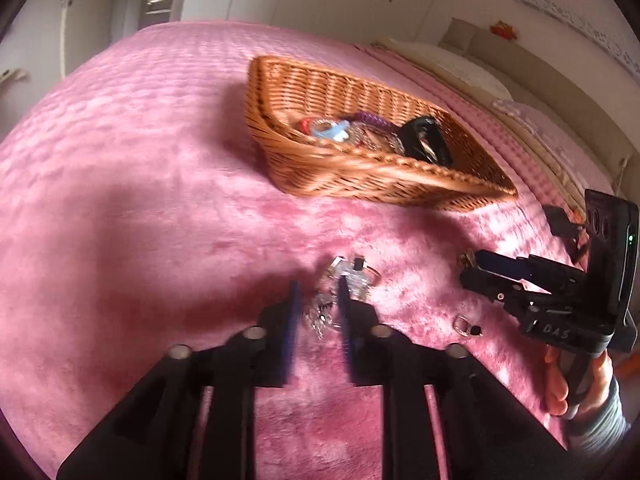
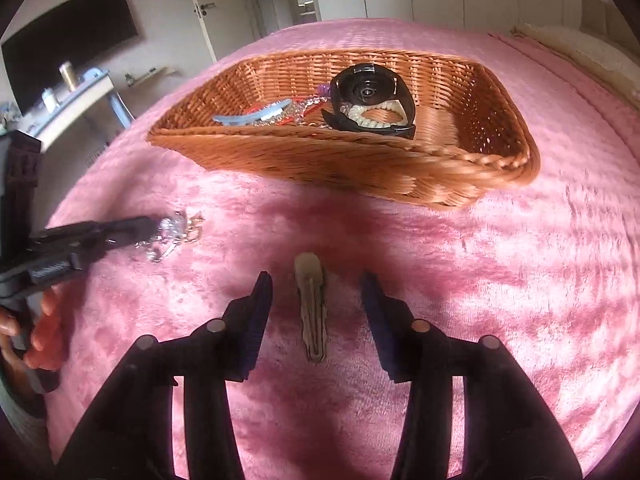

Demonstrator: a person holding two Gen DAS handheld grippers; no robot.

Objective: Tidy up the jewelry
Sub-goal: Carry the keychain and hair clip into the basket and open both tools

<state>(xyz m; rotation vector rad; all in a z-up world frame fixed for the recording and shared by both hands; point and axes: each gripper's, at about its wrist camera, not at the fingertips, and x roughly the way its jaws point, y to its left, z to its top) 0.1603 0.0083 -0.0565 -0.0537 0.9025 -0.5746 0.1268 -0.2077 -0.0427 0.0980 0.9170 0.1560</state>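
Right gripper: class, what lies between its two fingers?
In the right wrist view, a beige hair clip lies on the pink blanket between the open right gripper's fingers, untouched.

A dark wall-mounted television screen [image 2: 76,32] hangs far left, above a cluttered pale side table [image 2: 72,100].

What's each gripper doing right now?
Left gripper: open, fingers straddling the crystal jewelry pile, not gripping.
Right gripper: open, hair clip lying between its fingers.
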